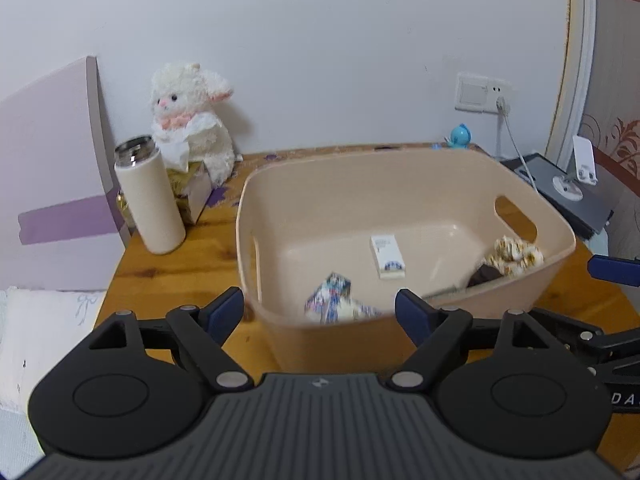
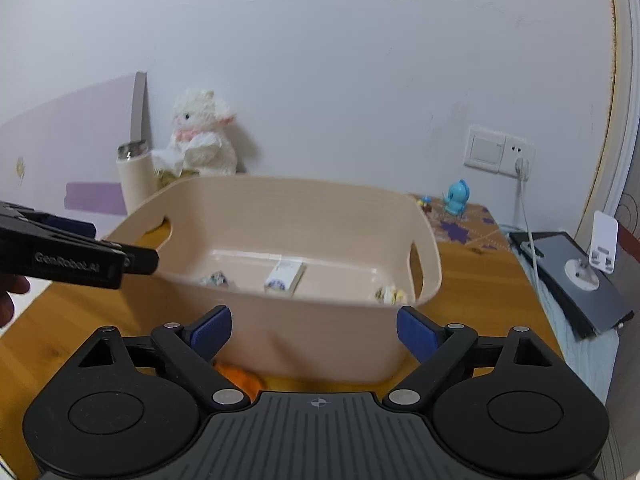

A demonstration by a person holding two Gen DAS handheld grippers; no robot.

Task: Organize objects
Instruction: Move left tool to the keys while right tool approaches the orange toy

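Both tongs, the left gripper (image 1: 319,312) and right gripper (image 2: 314,334), gape empty before the beige plastic handled basket (image 1: 400,184), which stands on the wooden table (image 1: 160,272) holding a small white box (image 1: 387,257).

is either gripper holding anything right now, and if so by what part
Nothing is held. The left gripper and right gripper both stand open with empty space between their fingers, in front of the beige bin on the table.

My left gripper (image 1: 319,308) and my right gripper (image 2: 314,330) both hover level, jaws spread wide apart, gripping nothing.
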